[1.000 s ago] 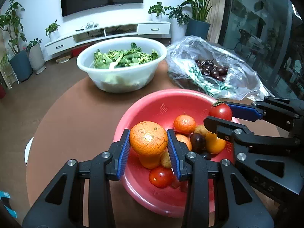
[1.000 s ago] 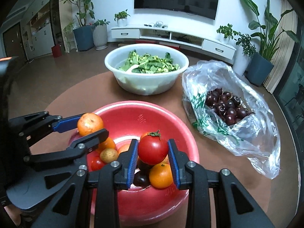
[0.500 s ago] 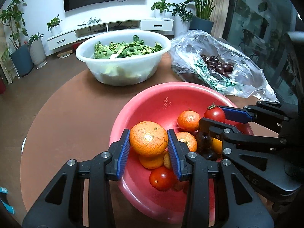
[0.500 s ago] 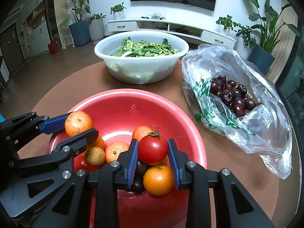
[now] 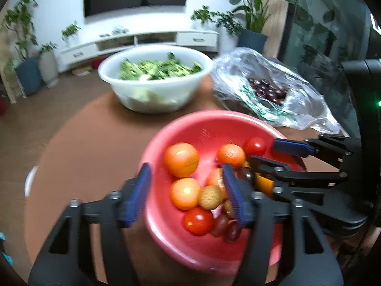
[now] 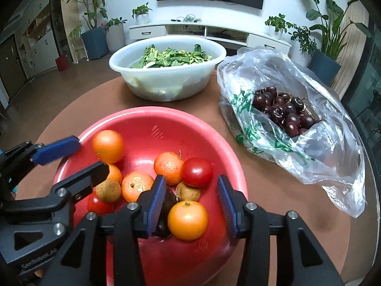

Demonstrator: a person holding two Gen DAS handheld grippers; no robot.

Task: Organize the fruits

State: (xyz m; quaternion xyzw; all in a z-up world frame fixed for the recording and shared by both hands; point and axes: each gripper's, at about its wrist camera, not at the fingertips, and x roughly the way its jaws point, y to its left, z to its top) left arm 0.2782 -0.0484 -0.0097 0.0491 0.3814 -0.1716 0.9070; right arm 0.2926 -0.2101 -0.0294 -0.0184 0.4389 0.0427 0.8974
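Tools (image 5: 185, 190) (image 6: 191, 202) over round red bowl (image 6: 147, 119)

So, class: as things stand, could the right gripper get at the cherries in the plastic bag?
Probably yes. The right gripper is open and empty over the red bowl, and the bag lies just beside it, its mouth open with the cherries exposed and nothing between.

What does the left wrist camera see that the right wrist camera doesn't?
Only the left wrist view shows purple grapes at the red bowl's near edge and the left claw head-on. Only the right wrist view shows the cherries clearly, each one distinct, and the right claw head-on. Both show the red bowl, oranges, tomatoes, the white bowl of greens and the plastic bag.
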